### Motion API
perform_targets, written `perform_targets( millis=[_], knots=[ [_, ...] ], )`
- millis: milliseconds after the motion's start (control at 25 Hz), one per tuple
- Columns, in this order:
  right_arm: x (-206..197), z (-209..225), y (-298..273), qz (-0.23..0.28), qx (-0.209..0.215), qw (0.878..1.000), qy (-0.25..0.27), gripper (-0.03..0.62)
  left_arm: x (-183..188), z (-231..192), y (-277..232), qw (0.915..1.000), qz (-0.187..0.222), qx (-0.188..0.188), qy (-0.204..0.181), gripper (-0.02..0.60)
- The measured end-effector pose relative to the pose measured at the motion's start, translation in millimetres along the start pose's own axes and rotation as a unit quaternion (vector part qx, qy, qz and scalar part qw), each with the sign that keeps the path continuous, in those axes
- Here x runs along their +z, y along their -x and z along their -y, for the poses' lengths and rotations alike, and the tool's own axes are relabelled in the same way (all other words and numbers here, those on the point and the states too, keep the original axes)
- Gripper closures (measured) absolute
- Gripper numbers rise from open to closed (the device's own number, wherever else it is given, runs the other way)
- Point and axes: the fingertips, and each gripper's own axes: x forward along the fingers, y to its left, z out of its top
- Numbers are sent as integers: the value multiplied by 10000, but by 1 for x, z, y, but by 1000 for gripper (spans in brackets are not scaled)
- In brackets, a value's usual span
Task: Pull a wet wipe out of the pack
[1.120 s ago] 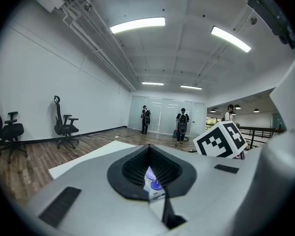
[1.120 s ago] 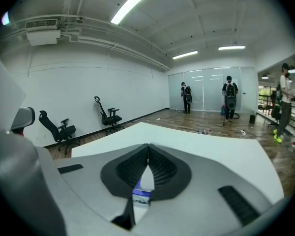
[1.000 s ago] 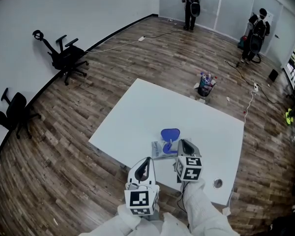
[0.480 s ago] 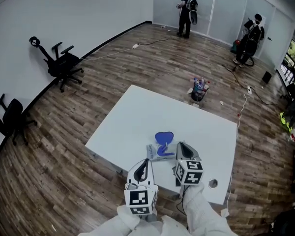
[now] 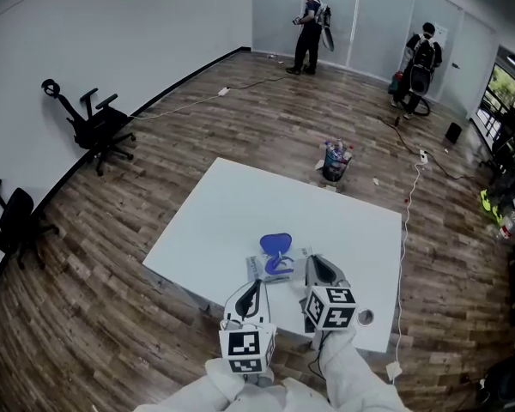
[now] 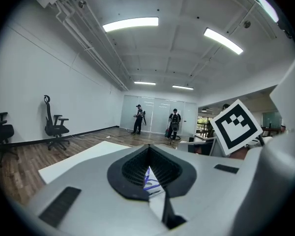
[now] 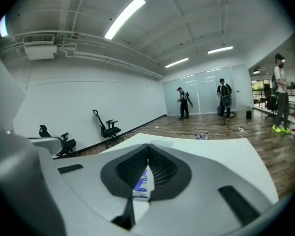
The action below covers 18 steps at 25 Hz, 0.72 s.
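Both grippers are low at my near side of the counter (image 5: 240, 200), and neither touches the wet wipe pack (image 5: 281, 267).

- left gripper (image 6: 148, 149): jaws together at the tips, nothing clamped. Through the slot below the tips I see a sliver of the pack's print.
- right gripper (image 7: 148, 148): same. Jaws meet tip to tip and are empty, with the pack showing through the gap beyond them.

In the head view the pack lies flat on the white counter, toward the near edge. It is just ahead and left of the right gripper, and ahead-right of the left gripper. Its blue lid (image 5: 276, 245) is flipped open at the far end of the pack. I can't tell whether a wipe sticks out of the opening.

The left gripper sits nearer me, about at the counter's near edge. The right gripper is over the counter. There's a small round grommet (image 5: 366, 317) in the counter, right of the right gripper.

On the floor beyond the counter is a bucket (image 5: 334, 161) holding bottles. Office chairs (image 5: 93, 120) stand by the left wall, and two people (image 5: 309, 20) are at the far glass wall.
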Motion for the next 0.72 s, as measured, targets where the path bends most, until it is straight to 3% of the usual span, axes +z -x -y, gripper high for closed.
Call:
perform_targets(
  millis=[720],
  knots=[
    [-30,29,71,118,-479,9976,-487,583,-19,39,-8,9986,-195,-479,-78,581]
  ],
)
